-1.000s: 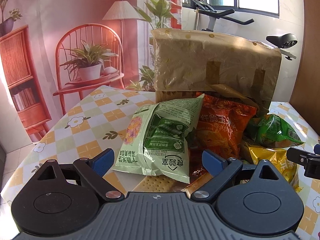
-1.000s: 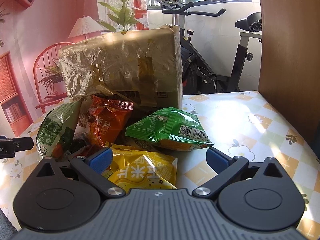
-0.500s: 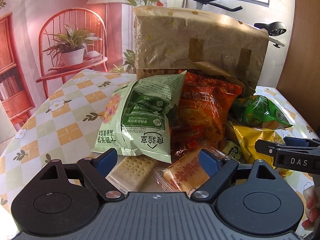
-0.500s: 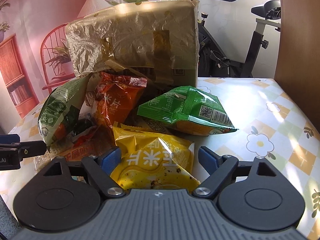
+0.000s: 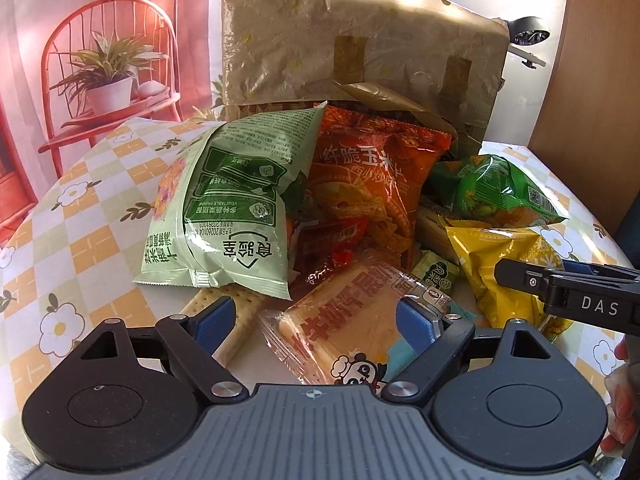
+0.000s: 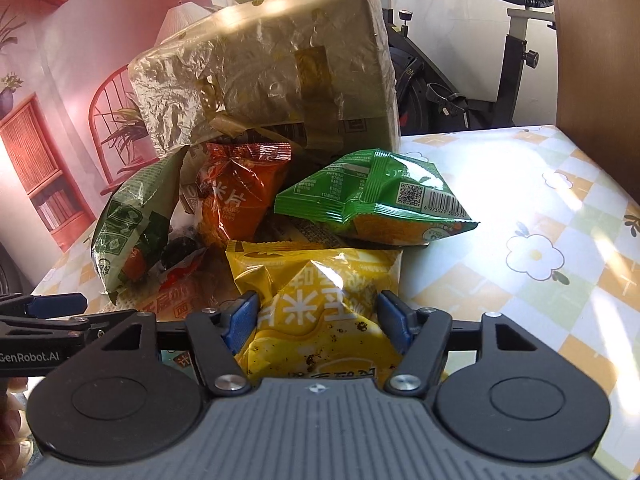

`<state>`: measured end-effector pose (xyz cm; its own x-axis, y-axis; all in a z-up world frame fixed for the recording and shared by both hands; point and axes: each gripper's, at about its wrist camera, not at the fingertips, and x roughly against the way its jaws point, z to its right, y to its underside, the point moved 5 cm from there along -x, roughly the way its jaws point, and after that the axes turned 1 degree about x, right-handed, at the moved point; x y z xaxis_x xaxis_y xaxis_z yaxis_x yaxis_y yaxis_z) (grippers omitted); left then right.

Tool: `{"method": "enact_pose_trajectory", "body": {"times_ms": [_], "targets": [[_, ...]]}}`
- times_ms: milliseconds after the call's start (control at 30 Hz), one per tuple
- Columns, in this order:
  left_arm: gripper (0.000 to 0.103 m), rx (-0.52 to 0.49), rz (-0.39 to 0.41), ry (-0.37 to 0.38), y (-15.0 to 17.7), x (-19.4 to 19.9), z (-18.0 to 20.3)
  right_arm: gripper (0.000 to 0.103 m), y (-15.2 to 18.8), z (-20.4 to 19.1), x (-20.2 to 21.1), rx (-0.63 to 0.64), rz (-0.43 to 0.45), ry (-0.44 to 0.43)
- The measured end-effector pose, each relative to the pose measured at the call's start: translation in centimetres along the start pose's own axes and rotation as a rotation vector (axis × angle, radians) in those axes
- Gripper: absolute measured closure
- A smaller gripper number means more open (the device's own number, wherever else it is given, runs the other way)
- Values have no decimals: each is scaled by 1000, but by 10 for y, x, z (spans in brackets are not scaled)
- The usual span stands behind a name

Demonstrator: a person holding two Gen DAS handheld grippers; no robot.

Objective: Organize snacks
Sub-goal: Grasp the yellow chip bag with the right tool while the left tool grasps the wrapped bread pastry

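Observation:
A heap of snack bags lies on the flowered tablecloth in front of a paper-wrapped box (image 5: 360, 48). My left gripper (image 5: 314, 320) stands open low over a clear-wrapped orange cake packet (image 5: 352, 312) that lies between its jaws; a cracker pack (image 5: 236, 312) sits by its left pad. A pale green bag (image 5: 232, 208) and an orange chip bag (image 5: 372, 184) lean behind. My right gripper (image 6: 316, 316) has its jaws closing on a yellow snack bag (image 6: 316, 280), and both pads press into the bag's sides. A bright green bag (image 6: 376, 204) lies behind it.
The wrapped box (image 6: 272, 68) stands at the back of the heap. Bare tablecloth (image 6: 540, 240) stretches to the right, bounded by a wooden panel (image 6: 600, 60). An exercise bike (image 6: 460, 92) stands beyond the table. The pile's left has open tablecloth (image 5: 80, 240). A hand (image 5: 624, 400) shows at the right edge.
Both grippers have tilted down and come closer to the pile. The right jaws have narrowed onto the yellow bag. The left gripper now frames the orange cake packet.

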<state>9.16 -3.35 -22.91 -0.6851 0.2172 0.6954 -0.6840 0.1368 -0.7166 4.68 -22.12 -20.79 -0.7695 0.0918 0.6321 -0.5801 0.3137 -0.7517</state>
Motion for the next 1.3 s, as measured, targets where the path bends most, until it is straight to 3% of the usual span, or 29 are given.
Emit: {"method": "enact_pose_trajectory", "body": {"times_ms": [200,233,333,433,600,933,1133,1300], "targets": [[15,104,-54,19,1,-6,-9,40,0,8,9,17,27,53],[15,111,-47,13,-1,-7,-11,46,0,9,10,22,32,64],[15,92,-1,-9,-11,-5,-13,48,-1,12,12,30,37,88],[16,90,30,27,-22,-9,-12,48,0,13,13,37,41,79],[20,79,9,96,-29,-24,-9,47,1,12,13,39,36,75],[20,-183,14,224,-14,-28,20,46,0,10,13,6,26,47],[19,-214,-15,292,-8,-32,19,46,0,10,14,-3,16,49],[19,-278,-9,269,-1,-30,22,46,-1,7,13,2,6,55]]}}
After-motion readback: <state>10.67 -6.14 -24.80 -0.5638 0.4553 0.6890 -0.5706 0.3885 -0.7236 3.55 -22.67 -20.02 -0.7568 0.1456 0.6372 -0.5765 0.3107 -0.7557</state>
